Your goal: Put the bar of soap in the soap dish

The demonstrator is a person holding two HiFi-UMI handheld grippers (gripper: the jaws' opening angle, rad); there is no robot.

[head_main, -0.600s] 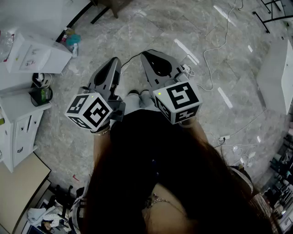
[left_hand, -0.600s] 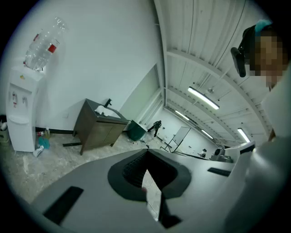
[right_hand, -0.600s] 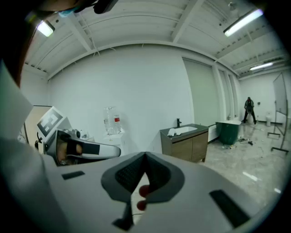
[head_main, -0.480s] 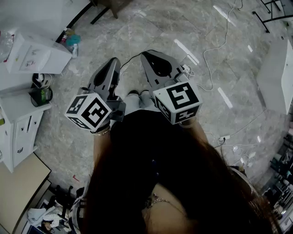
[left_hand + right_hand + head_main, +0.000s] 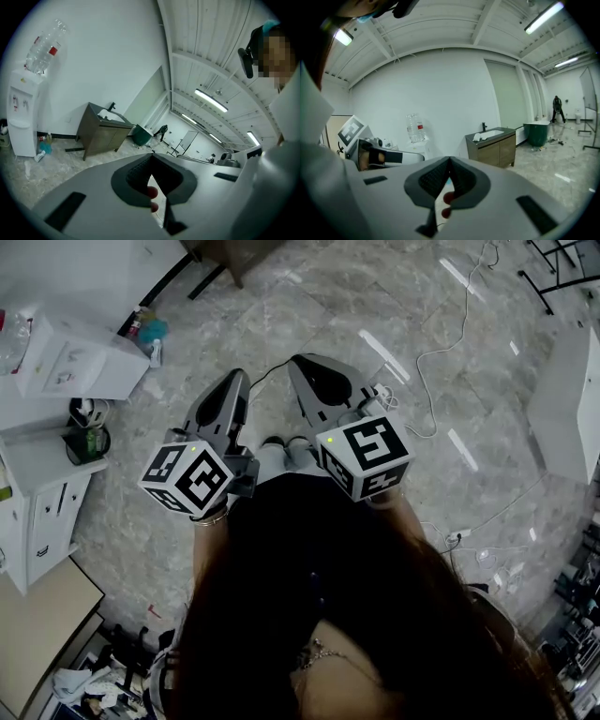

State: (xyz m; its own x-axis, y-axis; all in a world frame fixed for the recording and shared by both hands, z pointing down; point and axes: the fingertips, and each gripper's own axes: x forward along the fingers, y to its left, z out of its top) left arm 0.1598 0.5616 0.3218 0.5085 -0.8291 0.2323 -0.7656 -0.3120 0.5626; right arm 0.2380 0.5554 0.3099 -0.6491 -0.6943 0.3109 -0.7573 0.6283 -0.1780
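You stand on a grey marbled floor (image 5: pixel 309 296), with white cabinets (image 5: pixel 70 357) at ten o'clock. In the left gripper view a water cooler (image 5: pixel 21 117) stands at nine against the white wall (image 5: pixel 103 61), with a brown sink cabinet (image 5: pixel 98 133) beside it and strip lights (image 5: pixel 211 100) at two.

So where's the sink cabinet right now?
In the right gripper view the sink cabinet stands right of centre, between the water cooler on its left and the green bin on its right.
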